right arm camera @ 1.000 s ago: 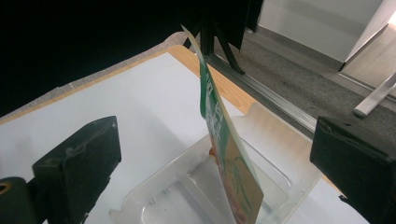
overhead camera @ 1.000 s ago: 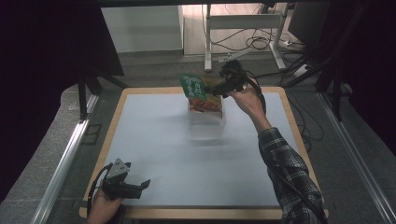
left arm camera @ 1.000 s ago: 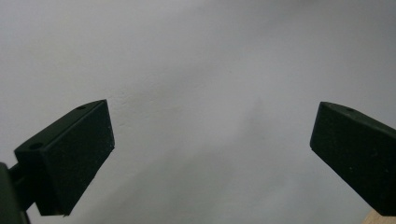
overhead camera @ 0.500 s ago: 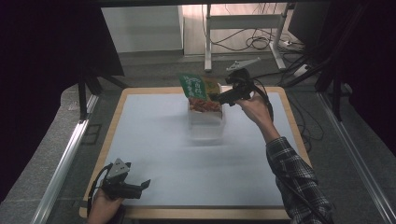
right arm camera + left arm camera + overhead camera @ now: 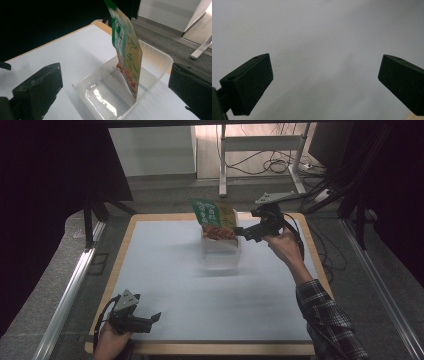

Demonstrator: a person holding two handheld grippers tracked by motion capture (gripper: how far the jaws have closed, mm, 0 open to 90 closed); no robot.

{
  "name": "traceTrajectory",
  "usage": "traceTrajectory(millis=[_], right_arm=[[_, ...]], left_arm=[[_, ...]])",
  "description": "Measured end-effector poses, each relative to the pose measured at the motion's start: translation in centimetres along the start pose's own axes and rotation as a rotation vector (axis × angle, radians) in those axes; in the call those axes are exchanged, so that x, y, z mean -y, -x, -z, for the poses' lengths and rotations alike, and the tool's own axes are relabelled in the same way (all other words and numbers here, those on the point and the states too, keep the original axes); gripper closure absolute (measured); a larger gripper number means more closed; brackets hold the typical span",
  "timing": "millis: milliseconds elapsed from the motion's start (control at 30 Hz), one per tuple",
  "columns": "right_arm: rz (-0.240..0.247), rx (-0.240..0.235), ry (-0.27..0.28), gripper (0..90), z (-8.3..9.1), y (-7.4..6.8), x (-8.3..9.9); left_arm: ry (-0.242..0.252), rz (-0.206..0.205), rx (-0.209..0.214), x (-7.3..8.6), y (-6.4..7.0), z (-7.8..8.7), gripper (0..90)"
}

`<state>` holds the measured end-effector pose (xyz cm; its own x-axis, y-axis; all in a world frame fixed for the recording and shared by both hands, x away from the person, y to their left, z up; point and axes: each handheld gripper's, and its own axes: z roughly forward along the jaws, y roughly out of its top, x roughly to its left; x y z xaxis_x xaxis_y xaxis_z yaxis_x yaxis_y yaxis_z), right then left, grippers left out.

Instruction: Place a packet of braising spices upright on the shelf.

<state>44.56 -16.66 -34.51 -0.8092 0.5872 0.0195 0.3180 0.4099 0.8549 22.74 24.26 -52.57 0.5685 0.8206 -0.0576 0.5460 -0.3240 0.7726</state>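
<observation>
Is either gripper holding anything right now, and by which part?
Nothing is held. The right gripper is open beside the snack pouch, which stands in the clear container. The left gripper is open over the bare table.

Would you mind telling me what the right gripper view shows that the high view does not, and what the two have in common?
The right gripper view alone reveals the divider splitting the clear container into two compartments, with the snack packet standing tilted in the farther one. The high view alone gives the left gripper, open at the table's near left corner, and the person's checked sleeve. Both share the packet, the container and the open right gripper beside them.
</observation>
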Motion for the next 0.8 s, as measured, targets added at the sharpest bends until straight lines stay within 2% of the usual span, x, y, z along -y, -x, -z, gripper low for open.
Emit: traceTrajectory(millis=[400,800], right_arm=[[-0.001,0.028,0.013,0.0,2.4,-0.9,2.5],[0.009,0.038,-0.005,0.0,3.4,-2.3,4.9]], left_arm=[[-0.001,0.001,0.0,0.0,0.0,0.0,0.0],[-0.002,-0.002,0.0,0.0,0.0,0.0,0.0]])
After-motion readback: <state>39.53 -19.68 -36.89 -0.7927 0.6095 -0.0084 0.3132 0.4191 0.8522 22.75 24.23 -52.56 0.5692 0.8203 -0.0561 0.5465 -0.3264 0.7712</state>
